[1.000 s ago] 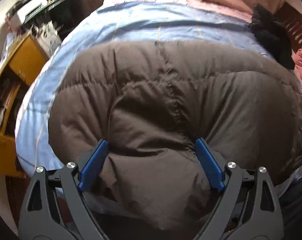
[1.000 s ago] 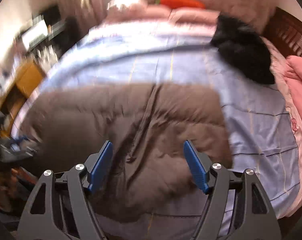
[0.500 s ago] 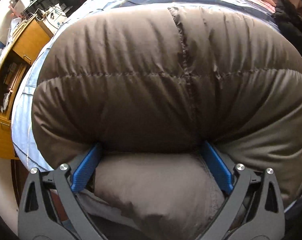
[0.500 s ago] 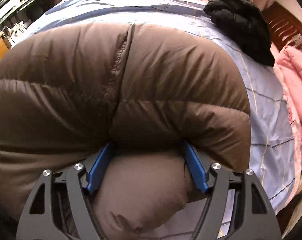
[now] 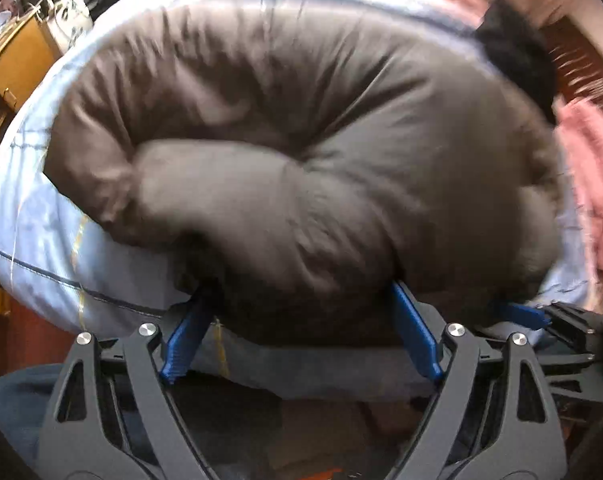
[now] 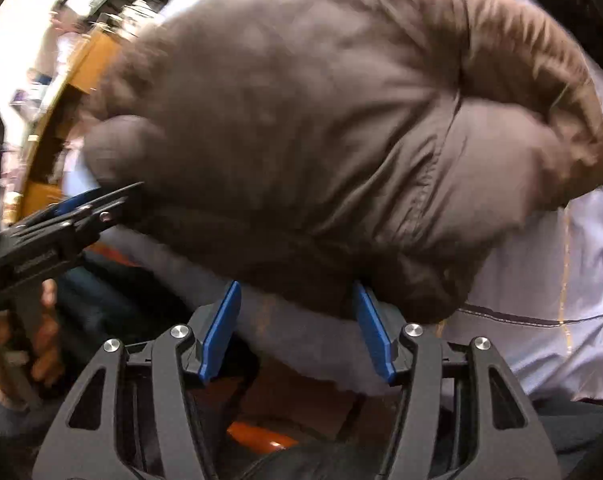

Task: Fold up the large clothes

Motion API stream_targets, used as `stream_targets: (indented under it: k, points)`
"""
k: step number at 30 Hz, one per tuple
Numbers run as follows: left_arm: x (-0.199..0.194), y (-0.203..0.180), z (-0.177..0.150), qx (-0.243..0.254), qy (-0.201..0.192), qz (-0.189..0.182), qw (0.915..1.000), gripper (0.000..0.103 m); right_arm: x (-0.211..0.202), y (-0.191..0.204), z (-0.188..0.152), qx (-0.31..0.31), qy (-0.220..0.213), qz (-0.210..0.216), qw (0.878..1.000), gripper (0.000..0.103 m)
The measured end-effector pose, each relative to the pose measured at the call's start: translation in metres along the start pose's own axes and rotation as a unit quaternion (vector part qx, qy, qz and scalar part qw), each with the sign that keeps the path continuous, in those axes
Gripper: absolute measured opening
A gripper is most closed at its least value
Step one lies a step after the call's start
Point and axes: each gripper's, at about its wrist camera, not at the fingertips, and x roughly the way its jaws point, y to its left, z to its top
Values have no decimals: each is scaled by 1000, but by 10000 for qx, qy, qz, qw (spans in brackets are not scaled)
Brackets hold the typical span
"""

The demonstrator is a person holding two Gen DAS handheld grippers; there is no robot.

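A puffy brown down jacket (image 5: 301, 152) lies folded in a thick bundle near the front edge of a bed with a light blue sheet (image 5: 41, 240). It also fills the right wrist view (image 6: 341, 132). My left gripper (image 5: 301, 312) is open, its blue fingers (image 5: 185, 336) at the bundle's near underside. My right gripper (image 6: 297, 304) is open, its blue fingers (image 6: 221, 328) just under the jacket's near edge. Each gripper shows in the other's view: the right one (image 5: 541, 320) at right, the left one (image 6: 81, 208) at left.
A black garment (image 5: 517, 60) lies at the far right of the bed, with pink bedding (image 5: 589, 168) beside it. A yellow wooden cabinet (image 5: 17, 60) stands left of the bed. The bed's front edge drops away just below the grippers.
Both grippers have dropped low to the bed's front edge. The jacket's near part now lies rolled over onto the rest, and the fingers sit beneath the bundle instead of around a raised fold.
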Motion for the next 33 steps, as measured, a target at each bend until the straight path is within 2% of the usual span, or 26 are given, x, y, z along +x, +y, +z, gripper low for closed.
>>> stream_targets:
  k: [2, 3, 4, 7, 9, 12, 14, 19, 21, 23, 24, 25, 27, 28, 29, 30, 31, 32, 33]
  points:
    - [24, 4, 7, -187, 163, 121, 9996, 92, 16, -9, 14, 280, 139, 35, 9995, 52]
    - [28, 3, 10, -209, 119, 205, 9995, 94, 23, -11, 24, 334, 219, -17, 9992, 52]
    - [30, 2, 13, -221, -12, 346, 9992, 95, 26, -10, 29, 302, 207, -101, 9993, 51]
    - [34, -17, 26, -26, -593, 1083, 9923, 95, 34, -7, 53, 269, -74, -447, 9986, 49]
    - [40, -24, 39, -23, -851, 1319, 9876, 96, 36, -8, 72, 317, -423, -656, 9964, 49]
    - [61, -21, 66, -278, -889, 1309, 9870, 101, 44, -13, 98, 287, -816, -917, 9920, 49]
    - [76, -15, 82, -461, -894, 1154, 9882, 101, 50, -22, 113, 354, -927, -883, 9911, 49]
    - [90, -15, 101, -485, -991, 1065, 9882, 101, 56, -35, 134, 111, -1252, -848, 9884, 49]
    - [80, -14, 99, -441, -905, 985, 9900, 98, 51, -37, 135, 113, -1148, -739, 9906, 49]
    - [59, -13, 92, -459, -788, 844, 9923, 83, 34, -44, 131, 343, -869, -510, 9943, 47]
    - [39, -10, 82, -505, -805, 738, 9927, 79, 20, -49, 127, 539, -755, -351, 9951, 47]
    - [15, -8, 73, -495, -1005, 612, 9918, 78, -4, -54, 120, 769, -776, -127, 9939, 47]
    - [-34, -8, 65, -248, -1719, 680, 9824, 78, -48, -59, 113, 784, -1195, -25, 9897, 49]
    - [-50, -8, 66, -164, -1963, 777, 9773, 80, -65, -58, 112, 703, -1436, -99, 9871, 52]
    - [-65, -7, 73, -103, -2221, 887, 9709, 85, -89, -63, 118, 620, -1809, -327, 9810, 60]
    - [-76, -3, 89, -99, -2394, 881, 9669, 88, -97, -68, 125, 606, -1974, -466, 9773, 63]
    - [-78, -2, 100, -112, -2379, 809, 9679, 90, -106, -77, 140, 597, -2143, -654, 9727, 63]
    - [-69, 8, 121, -136, -2175, 751, 9731, 90, -106, -79, 145, 601, -2192, -713, 9712, 63]
    - [-60, 13, 119, -167, -1964, 711, 9778, 90, -104, -79, 145, 620, -2185, -708, 9713, 63]
